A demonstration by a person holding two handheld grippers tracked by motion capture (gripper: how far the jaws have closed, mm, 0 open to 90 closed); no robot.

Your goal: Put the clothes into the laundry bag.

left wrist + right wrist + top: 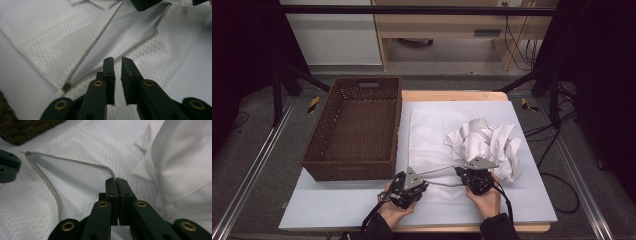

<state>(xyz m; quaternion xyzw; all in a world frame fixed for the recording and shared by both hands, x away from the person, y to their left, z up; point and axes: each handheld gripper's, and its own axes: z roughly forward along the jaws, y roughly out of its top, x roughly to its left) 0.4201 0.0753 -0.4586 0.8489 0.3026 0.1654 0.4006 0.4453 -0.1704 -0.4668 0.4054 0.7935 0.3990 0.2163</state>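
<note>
Across the pale table mat (337, 210), the left gripper (117, 61) is hovering slightly parted over the flat zippered cover (428, 140), while the right gripper (116, 181) is pinching the zipper edge (75, 162), which risks slipping free if tugged.

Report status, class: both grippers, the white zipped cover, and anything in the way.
Right gripper shut on zipper edge. Left gripper slightly open over white cover, holding nothing. Crumpled white cloth beside right hand.

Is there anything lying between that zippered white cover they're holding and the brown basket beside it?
Nothing visible. The white cover lies flat on the table, with bare surface between it and the basket. The crumpled cloth lies on the far side, away from the basket.
</note>
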